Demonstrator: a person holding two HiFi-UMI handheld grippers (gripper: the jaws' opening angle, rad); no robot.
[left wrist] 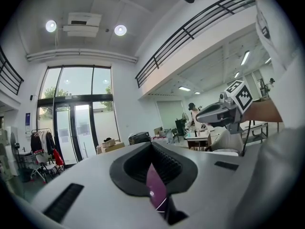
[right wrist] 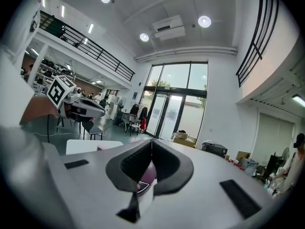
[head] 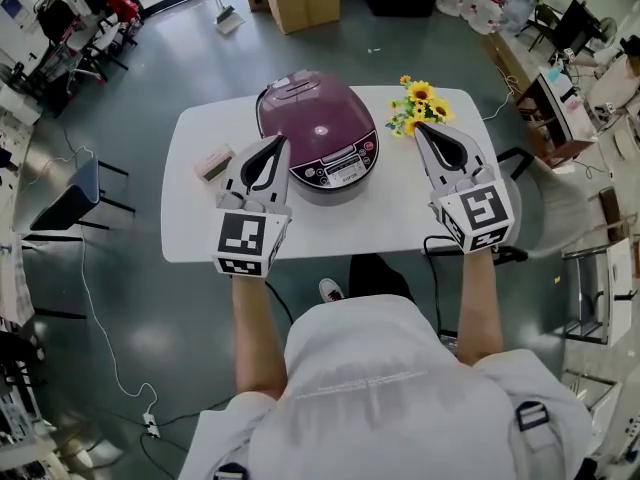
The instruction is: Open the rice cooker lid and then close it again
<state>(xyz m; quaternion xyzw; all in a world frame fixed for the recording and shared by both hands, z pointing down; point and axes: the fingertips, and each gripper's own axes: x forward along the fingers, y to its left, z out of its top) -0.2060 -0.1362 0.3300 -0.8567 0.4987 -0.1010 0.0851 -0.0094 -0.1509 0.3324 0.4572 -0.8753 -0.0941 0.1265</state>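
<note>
The purple rice cooker stands with its lid down in the middle of the white table, its silver control panel facing me. My left gripper hovers over the cooker's front left edge, jaws shut with nothing held. To the cooker's right, my right gripper is raised with its jaws shut and empty. In the left gripper view the jaws meet, and a sliver of the purple cooker shows below them. The right gripper view shows the same: shut jaws above the cooker.
A bunch of sunflowers lies at the table's far right, just beyond the right gripper. A small flat box sits left of the cooker. A chair stands to the table's left, and cables run across the floor.
</note>
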